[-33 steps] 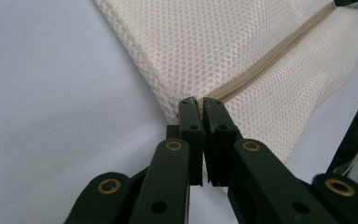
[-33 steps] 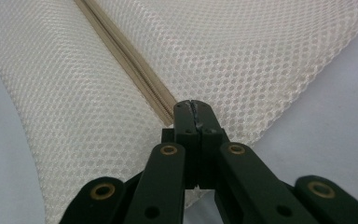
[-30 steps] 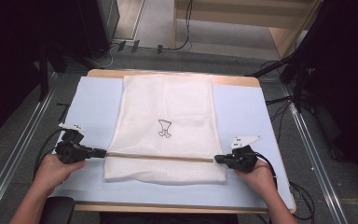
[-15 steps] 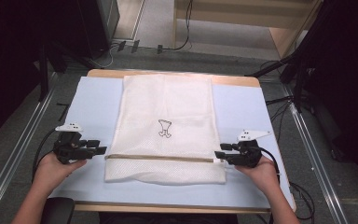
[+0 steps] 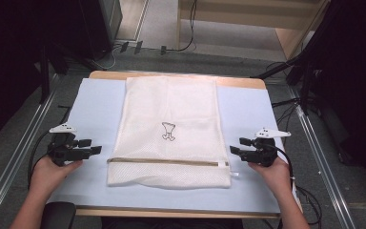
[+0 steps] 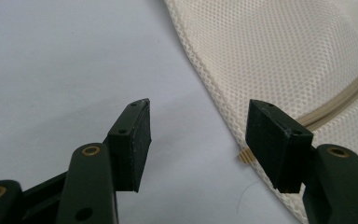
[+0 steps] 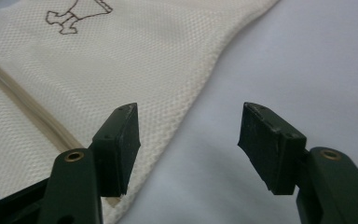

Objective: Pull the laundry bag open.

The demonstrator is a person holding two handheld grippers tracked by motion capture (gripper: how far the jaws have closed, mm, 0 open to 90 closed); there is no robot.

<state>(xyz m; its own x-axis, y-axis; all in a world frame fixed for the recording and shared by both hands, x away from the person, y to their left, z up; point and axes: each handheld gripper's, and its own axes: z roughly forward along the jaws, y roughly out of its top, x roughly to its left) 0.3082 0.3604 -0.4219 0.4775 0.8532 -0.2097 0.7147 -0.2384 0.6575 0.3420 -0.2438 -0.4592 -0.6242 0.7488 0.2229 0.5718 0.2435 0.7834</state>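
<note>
On the blue mat (image 5: 100,102), flat zipped mesh laundry bag (image 5: 171,119) between two wide, empty, just-opened hand-held grippers (image 5: 95,150) (image 5: 233,151).

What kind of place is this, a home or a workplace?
Probably a lab or test workspace, not a home: the table with its pale blue mat stands between metal floor rails, with loose cables on the grey floor. A mesh laundry bag lies on the mat.

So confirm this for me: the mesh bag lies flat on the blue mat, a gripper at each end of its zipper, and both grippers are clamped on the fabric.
Wrong on the clamping. The left gripper and right gripper have just been opening and now stand open, with nothing between the fingers, as both gripper views show. The rest holds: the mesh bag lies flat on the blue mat, a gripper at each end of its zipper.
</note>
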